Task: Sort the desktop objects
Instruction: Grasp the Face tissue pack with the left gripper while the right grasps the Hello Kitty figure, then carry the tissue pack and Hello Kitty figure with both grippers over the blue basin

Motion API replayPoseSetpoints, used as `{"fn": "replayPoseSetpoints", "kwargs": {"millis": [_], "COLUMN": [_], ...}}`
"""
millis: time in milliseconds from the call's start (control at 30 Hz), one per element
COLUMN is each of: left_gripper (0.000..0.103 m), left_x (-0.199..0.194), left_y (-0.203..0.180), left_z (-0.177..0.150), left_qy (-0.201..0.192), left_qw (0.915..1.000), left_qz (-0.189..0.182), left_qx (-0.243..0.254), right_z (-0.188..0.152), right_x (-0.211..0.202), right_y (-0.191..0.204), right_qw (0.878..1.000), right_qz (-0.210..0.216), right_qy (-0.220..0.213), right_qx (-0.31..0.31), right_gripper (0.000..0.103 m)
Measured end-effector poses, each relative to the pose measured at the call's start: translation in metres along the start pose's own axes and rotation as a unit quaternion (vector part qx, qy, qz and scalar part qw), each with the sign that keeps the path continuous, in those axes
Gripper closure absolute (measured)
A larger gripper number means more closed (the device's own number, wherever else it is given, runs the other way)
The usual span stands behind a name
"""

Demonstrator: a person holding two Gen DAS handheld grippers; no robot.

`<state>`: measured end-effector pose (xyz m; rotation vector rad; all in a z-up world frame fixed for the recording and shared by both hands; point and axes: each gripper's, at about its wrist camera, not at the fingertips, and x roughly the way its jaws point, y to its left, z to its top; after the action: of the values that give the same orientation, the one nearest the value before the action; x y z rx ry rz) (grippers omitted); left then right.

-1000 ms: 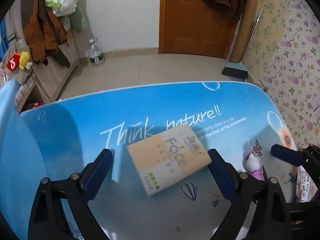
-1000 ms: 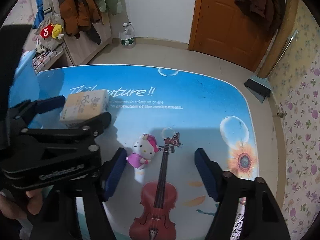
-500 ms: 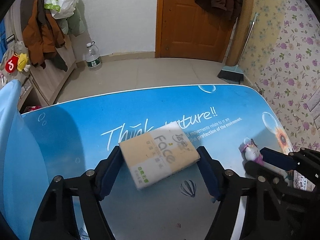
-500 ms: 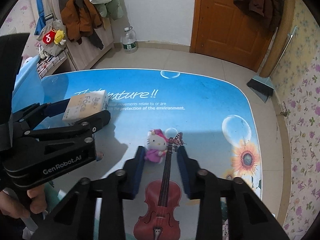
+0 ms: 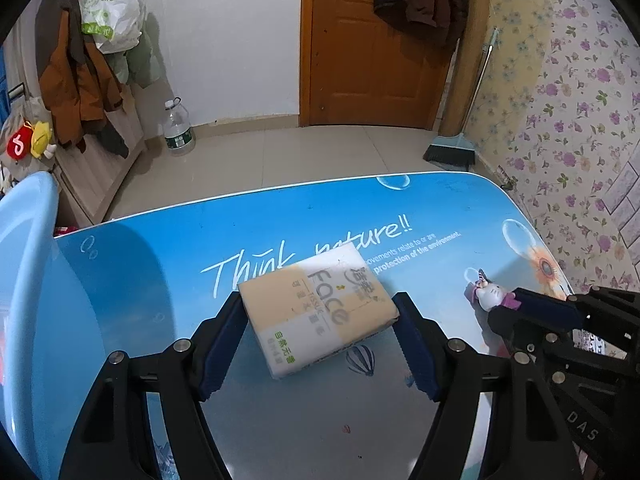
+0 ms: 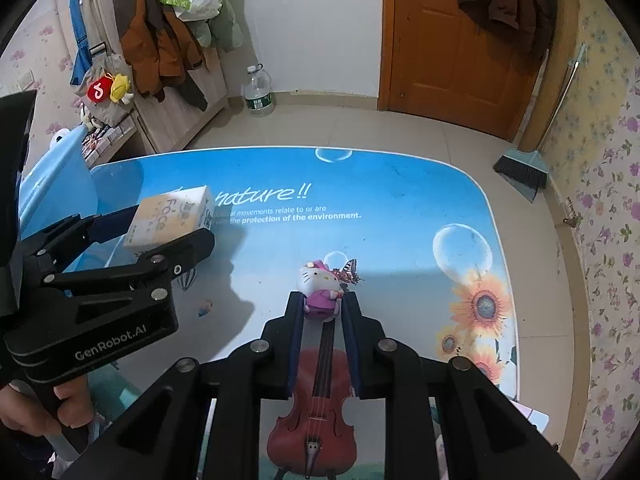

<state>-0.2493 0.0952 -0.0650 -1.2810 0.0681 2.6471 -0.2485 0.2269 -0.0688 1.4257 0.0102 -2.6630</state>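
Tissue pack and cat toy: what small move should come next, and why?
Probably lift both. The left claw pads press the tissue pack; the right claw is closing around the cat toy, both near the table.

**Hidden and cut off**

The pale blue plastic tub [image 5: 24, 280] runs off the left wrist view at nine o'clock. The cream-and-white tissue pack [image 5: 320, 312] hides letters of the tabletop [image 5: 280, 224] slogan. Its small print is blurred.
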Motion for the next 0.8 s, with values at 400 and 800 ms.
{"fn": "replayPoseSetpoints", "kwargs": {"millis": [400,800], "left_gripper": [0.032,0.032], "left_x": [-0.036,-0.081], "left_y": [-0.005,-0.011], "left_z": [-0.005,-0.005], "left_qy": [-0.031,-0.064], "left_qw": [0.9994,0.9977], "left_qz": [-0.013,-0.02], "left_qx": [0.005,0.013], "right_z": [-0.007,-0.015], "right_x": [-0.03,-0.06], "right_y": [0.005,0.006], "right_qw": [1.0,0.999], "right_qz": [-0.007,-0.014], "right_qy": [-0.024,-0.039], "right_qx": [0.009,0.024], "right_gripper": [0.083,0.083]}}
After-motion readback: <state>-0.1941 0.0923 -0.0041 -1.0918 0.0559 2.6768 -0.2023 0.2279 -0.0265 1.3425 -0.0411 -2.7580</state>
